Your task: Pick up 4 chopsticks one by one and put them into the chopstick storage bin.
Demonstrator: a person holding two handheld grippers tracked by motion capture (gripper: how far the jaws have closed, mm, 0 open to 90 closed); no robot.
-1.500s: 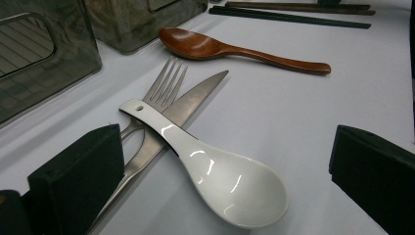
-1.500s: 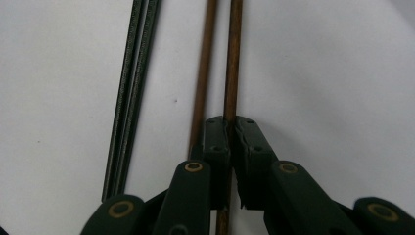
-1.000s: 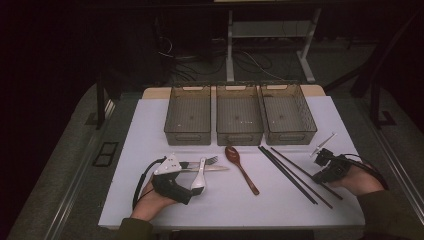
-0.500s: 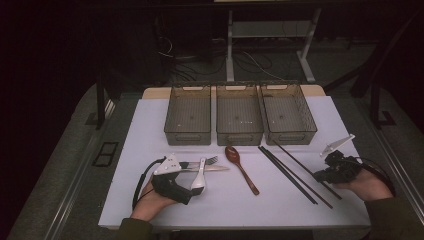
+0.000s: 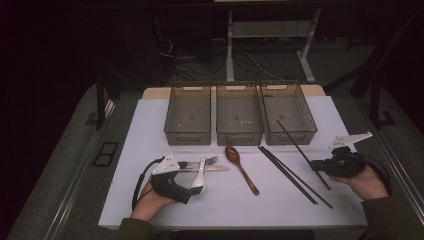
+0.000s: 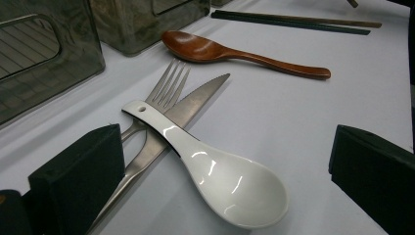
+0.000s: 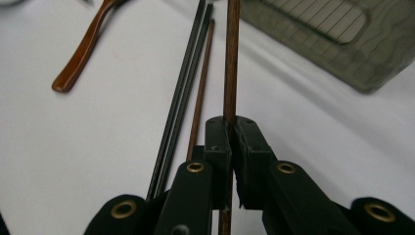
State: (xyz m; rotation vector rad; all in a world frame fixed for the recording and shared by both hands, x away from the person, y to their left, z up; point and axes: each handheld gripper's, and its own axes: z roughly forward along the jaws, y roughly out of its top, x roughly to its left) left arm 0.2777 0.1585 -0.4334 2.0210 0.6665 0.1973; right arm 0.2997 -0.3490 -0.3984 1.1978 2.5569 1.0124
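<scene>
Bins: three clear grey bins [image 5: 239,120] stand side by side at the far edge of the white mat [image 5: 150,130].
Chopsticks: four in all; one brown chopstick [image 5: 300,150] is clamped in the right gripper [image 5: 316,165], its far end raised over the right bin; two black chopsticks [image 5: 285,172] and one more brown chopstick [image 7: 199,93] lie together on the mat.
Spoons: two; a wooden spoon [image 5: 241,167] lies mid-mat, a white spoon [image 6: 210,171] lies across a fork [image 6: 164,93] and a knife [image 6: 195,105].
Left gripper [image 6: 222,171]: released, jaws wide either side of the white spoon, resting on the mat.
Change: the held chopstick is now lifted off the mat, tip tilted toward the right bin; the left hand has stayed put.
</scene>
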